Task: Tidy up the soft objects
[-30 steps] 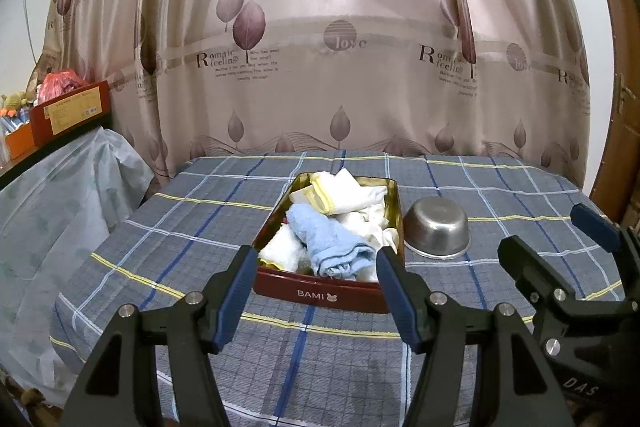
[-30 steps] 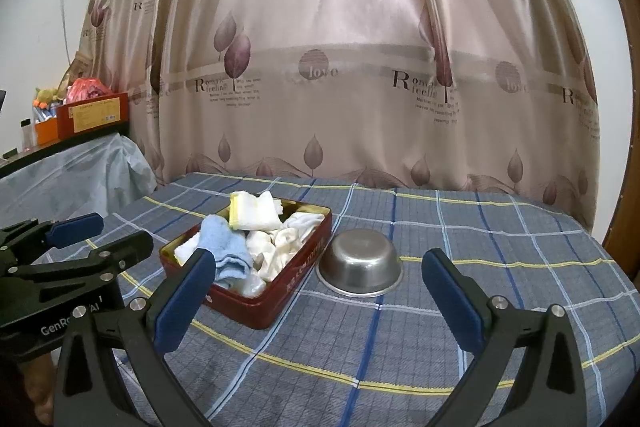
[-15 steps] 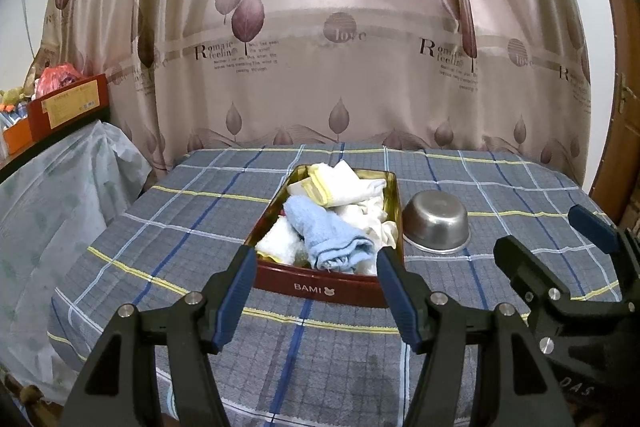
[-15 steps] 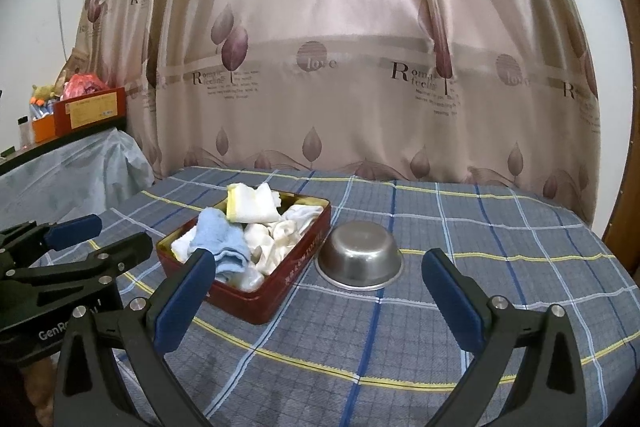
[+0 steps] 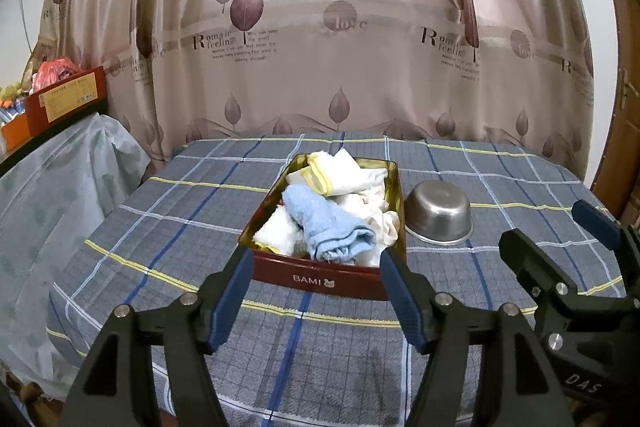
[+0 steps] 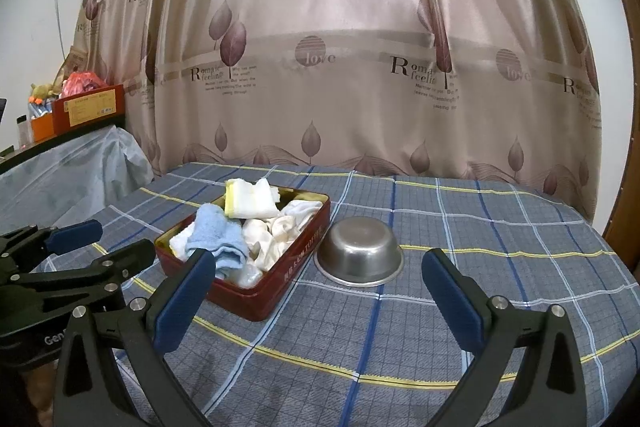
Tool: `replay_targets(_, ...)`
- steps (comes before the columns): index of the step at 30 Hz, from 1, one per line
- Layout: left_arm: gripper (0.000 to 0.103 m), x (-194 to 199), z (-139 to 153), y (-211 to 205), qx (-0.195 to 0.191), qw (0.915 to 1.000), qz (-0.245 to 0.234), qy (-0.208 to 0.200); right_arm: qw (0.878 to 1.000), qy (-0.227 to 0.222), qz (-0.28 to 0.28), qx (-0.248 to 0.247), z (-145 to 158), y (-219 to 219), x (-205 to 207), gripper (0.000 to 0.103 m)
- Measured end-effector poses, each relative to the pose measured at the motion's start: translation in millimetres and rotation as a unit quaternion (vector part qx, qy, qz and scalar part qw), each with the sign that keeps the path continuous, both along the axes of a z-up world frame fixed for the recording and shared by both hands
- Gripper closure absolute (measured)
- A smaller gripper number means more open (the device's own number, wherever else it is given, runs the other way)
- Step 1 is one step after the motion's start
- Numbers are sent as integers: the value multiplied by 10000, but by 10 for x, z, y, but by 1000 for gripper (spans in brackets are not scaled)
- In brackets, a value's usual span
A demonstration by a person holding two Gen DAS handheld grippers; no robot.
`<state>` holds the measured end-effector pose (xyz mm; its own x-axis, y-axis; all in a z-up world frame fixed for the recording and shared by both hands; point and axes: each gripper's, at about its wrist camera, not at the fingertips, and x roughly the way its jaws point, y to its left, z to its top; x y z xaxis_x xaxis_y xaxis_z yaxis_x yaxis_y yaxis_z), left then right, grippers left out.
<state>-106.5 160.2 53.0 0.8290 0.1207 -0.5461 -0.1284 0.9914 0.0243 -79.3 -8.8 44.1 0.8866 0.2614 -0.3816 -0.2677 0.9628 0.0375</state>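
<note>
A red tin (image 5: 320, 279) sits mid-table, filled with soft cloths: a rolled blue towel (image 5: 328, 223) in front, a yellow-edged white cloth (image 5: 340, 173) behind, and more white cloths. In the right wrist view the tin (image 6: 260, 301) and the blue towel (image 6: 218, 235) lie left of centre. My left gripper (image 5: 316, 263) hovers just short of the tin's near wall, its jaws opening with nothing between them. My right gripper (image 6: 316, 259) stands wide open and empty, short of the bowl. Each gripper also shows in the other's view: right gripper (image 5: 546, 223), left gripper (image 6: 120, 237).
An upturned steel bowl (image 5: 438, 213) rests right of the tin on the checked tablecloth (image 5: 180, 227). A leaf-print curtain (image 5: 320, 47) hangs behind the table. At the left are plastic-covered furniture (image 5: 52, 195) and a shelf with boxes (image 5: 64, 99).
The left gripper's jaws have spread slightly. Both hands, the tin and the bowl have stayed in place.
</note>
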Motion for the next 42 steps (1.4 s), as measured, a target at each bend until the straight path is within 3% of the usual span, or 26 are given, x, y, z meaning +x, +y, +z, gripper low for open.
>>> replay_targets(35, 35, 68, -96, -4, 92, 9996, -24, 261, 10000, 24, 8, -5, -5, 8, -1, 0)
replay_targets(38, 34, 87, -116, -5, 116, 9994, -7, 320, 10000, 49, 13, -4, -31, 12, -31, 0)
replay_targets(42, 23, 101, -144, 15, 52, 9994, -11, 330, 10000, 87, 1, 10, -63, 10, -49, 0)
